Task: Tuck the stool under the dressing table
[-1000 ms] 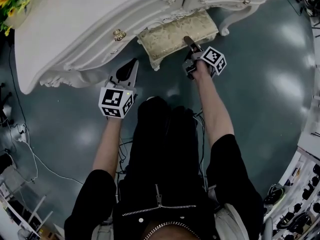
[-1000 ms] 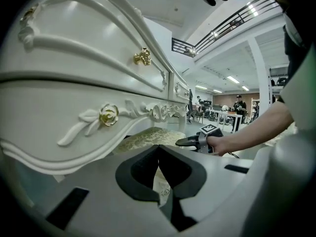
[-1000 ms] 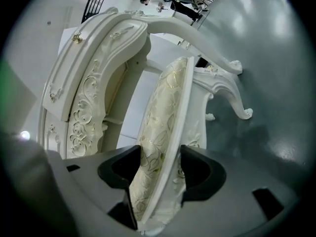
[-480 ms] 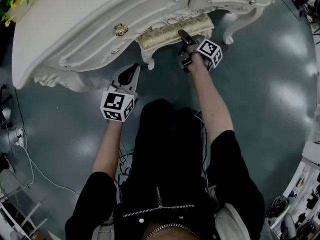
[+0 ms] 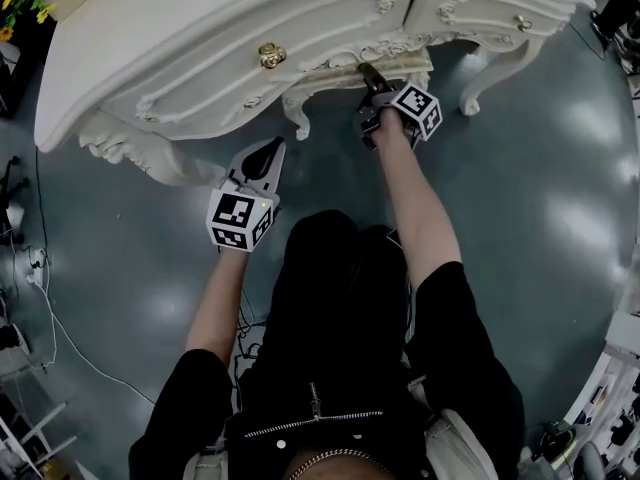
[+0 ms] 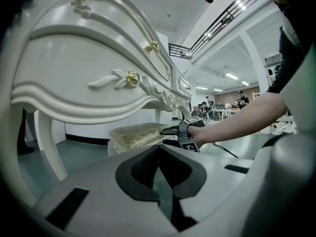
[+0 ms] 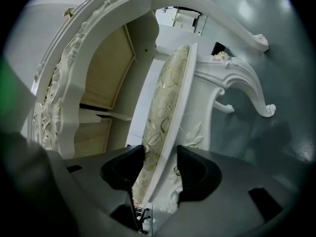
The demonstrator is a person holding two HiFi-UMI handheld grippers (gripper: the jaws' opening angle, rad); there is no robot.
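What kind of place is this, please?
Probably a large lab or office hall, not a home: the dressing table stands on a glossy bare floor with loose cables, and people are far behind under strip lights.

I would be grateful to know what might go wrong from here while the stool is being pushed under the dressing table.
The right gripper, whose fingers have just been closing, holds only the stool's thin seat edge, so it may slip. That gripper is close to the dressing table's carved front, which it might knock if pushed further. The left gripper is shut, empty and apart from the stool; a one-sided push may skew it against a table leg.
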